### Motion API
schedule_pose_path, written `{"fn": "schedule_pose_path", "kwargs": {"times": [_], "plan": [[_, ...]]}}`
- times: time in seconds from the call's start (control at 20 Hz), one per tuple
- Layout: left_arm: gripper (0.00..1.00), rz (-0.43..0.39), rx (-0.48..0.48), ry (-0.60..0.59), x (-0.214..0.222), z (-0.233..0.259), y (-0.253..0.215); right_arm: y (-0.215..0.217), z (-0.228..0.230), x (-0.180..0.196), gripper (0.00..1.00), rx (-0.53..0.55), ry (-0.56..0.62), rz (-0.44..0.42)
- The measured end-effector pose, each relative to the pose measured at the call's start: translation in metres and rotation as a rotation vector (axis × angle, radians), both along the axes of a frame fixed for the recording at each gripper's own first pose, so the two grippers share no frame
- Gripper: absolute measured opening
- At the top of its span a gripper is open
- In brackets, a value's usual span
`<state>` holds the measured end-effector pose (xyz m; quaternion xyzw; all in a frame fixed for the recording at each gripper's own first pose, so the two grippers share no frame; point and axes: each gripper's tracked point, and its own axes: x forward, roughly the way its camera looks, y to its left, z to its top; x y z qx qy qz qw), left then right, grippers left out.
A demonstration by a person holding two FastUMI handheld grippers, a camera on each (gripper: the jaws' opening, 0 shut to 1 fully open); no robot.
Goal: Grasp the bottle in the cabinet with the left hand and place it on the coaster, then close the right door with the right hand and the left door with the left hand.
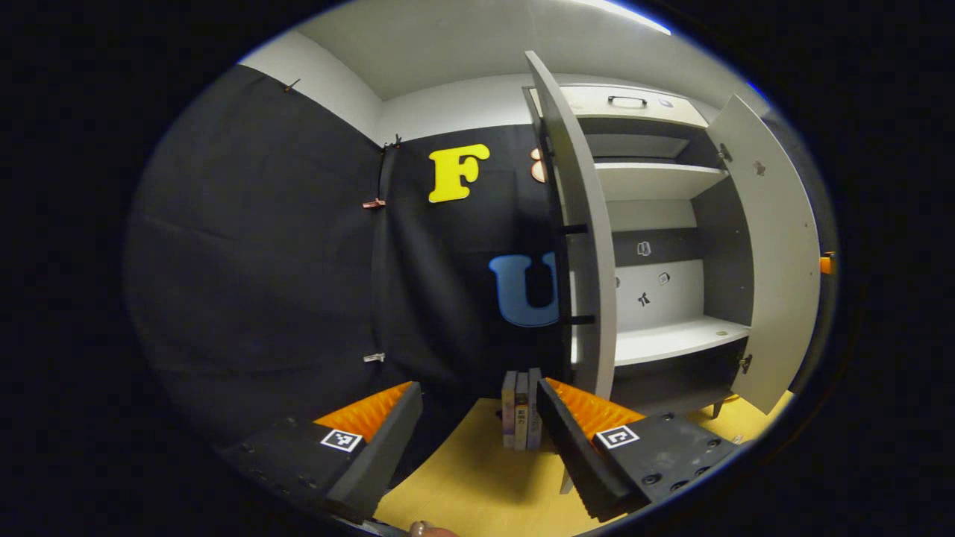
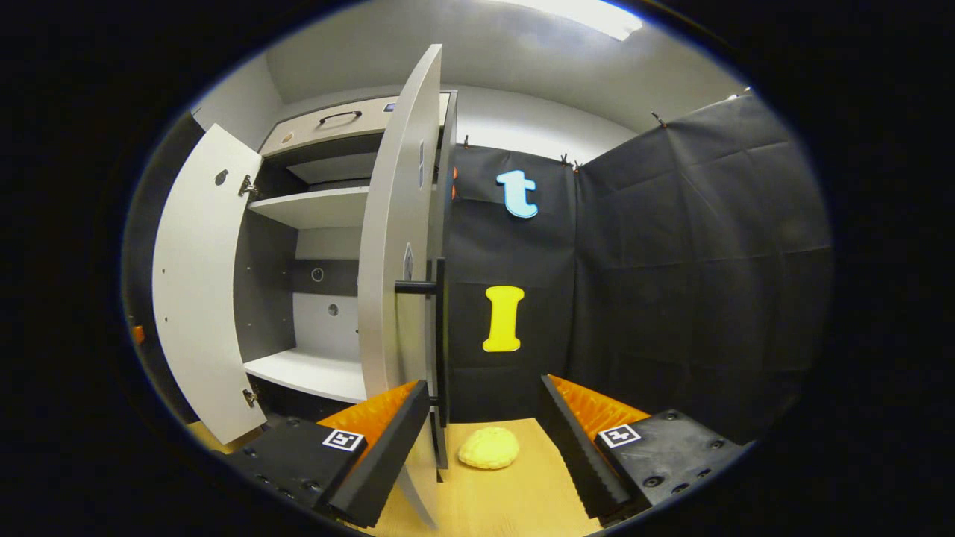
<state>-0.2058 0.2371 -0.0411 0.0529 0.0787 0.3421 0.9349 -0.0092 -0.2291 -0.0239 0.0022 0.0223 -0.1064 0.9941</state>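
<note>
While both tools gape | cabinet (image 1: 671,246) doors stand open, upright.

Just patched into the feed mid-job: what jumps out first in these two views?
The white cabinet stands with both doors swung wide, its shelves bare where they can be seen. In the left gripper view, the left door rises edge-on above the open left claw, with a few books upright on the yellow table. In the right gripper view, the right door looms by the open right claw, a yellow lumpy thing between its fingers' lines.
</note>
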Motion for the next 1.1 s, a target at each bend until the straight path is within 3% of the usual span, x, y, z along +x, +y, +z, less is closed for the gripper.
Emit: {"fn": "schedule_pose_path", "kwargs": {"times": [0.15, 0.5, 0.6, 0.7, 1.05, 1.1], "plan": [[0.98, 0.041, 0.04, 0.026, -0.007, 0.003, 0.003, 0.006, 0.002, 0.003, 0.95, 0.002, -0.014, 0.047], [0.99, 0.036, 0.077, 0.012, 0.006, 0.018, 0.002, 0.044, 0.001, 0.013, 0.95, 0.014, 0.004, 0.142], [0.96, 0.027, 0.075, 0.009, 0.019, 0.02, 0.001, 0.058, 0.001, 0.017, 0.95, 0.01, 0.008, 0.18], [0.99, 0.016, 0.053, 0.001, 0.022, 0.018, 0.001, 0.074, -0.001, 0.024, 0.95, 0.007, 0.014, 0.219], [0.96, -0.049, 0.019, -0.002, 0.032, 0.017, 0.003, 0.126, 0.0, 0.051, 0.95, 0.016, 0.008, 0.336], [0.99, -0.062, 0.007, -0.006, 0.033, 0.016, 0.003, 0.132, -0.001, 0.055, 0.95, 0.022, 0.009, 0.344]]}}
